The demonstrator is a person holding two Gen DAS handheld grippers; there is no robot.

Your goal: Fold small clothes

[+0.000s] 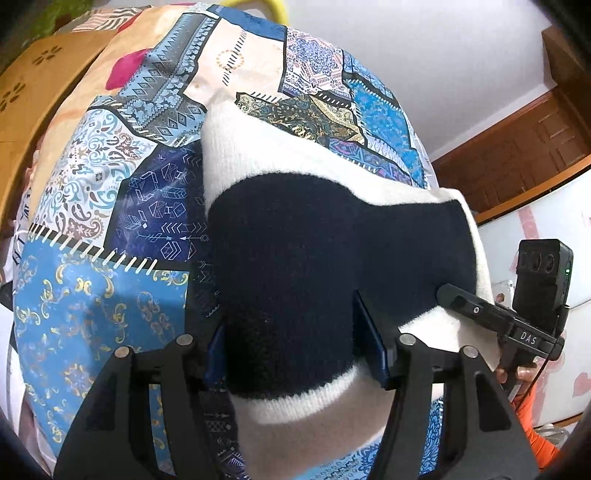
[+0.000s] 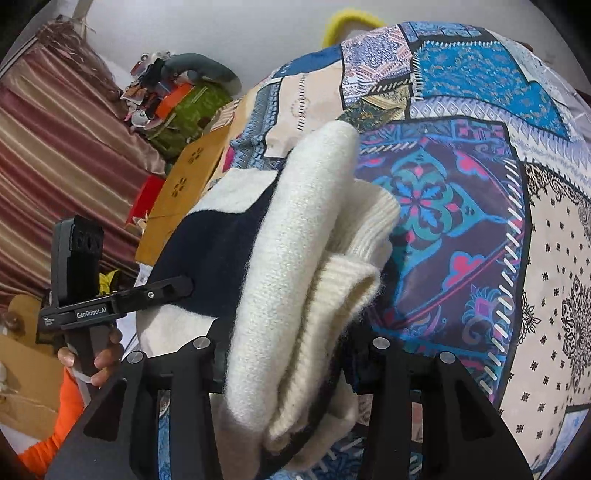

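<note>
Both grippers (image 1: 291,332) (image 2: 284,354) clamped on folded sweater (image 1: 295,229)

Left tool (image 1: 295,332) clamps folded navy-and-cream sweater (image 1: 295,229) over patchwork bedspread (image 1: 110,206)

Sweaters I can see: one, cream and navy sweater (image 1: 295,240)
Grippers I am working: two, left gripper (image 1: 291,354) and right gripper (image 2: 284,373)
Patchwork bedspreads: one, bedspread (image 1: 122,177)
Yellow hangers: one, hanger (image 2: 347,20)
Wooden doors: one, door (image 1: 517,147)
</note>
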